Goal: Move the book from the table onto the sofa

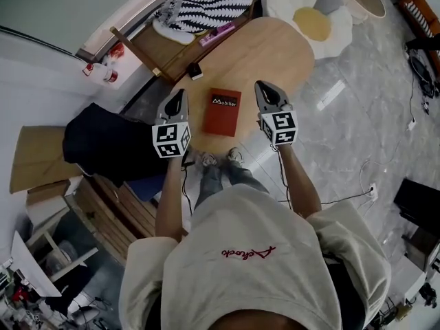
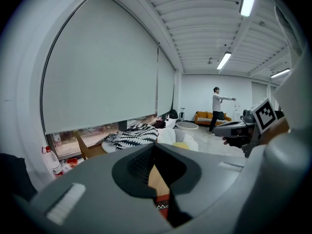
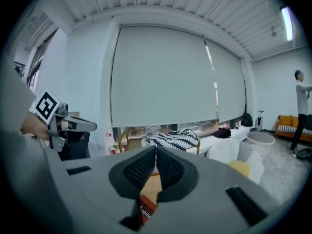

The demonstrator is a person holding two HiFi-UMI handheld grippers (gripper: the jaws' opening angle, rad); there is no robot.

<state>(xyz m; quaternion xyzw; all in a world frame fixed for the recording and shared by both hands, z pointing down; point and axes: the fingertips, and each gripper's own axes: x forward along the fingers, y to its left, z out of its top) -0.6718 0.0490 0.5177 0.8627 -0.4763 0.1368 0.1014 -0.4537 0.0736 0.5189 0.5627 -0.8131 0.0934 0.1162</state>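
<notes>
A red book (image 1: 221, 111) lies flat on the oval wooden table (image 1: 275, 47), near its front edge. My left gripper (image 1: 180, 96) hangs just left of the book and my right gripper (image 1: 264, 88) just right of it, both apart from it. Each has its jaws together with nothing between them. In the left gripper view the shut jaws (image 2: 155, 148) frame a strip of table and the book (image 2: 162, 206) below. The right gripper view shows the same past its shut jaws (image 3: 156, 151), with the book (image 3: 146, 211) low down. An orange sofa (image 2: 210, 117) stands far across the room.
A white flower-shaped seat (image 1: 309, 16) sits beyond the table. A zebra-patterned cushion (image 1: 203, 2) rests on a wooden chair at the back left. A small black item (image 1: 196, 72) lies on the table. A dark bag (image 1: 103, 143) and wooden crates stand at left. A person (image 2: 216, 112) stands far off.
</notes>
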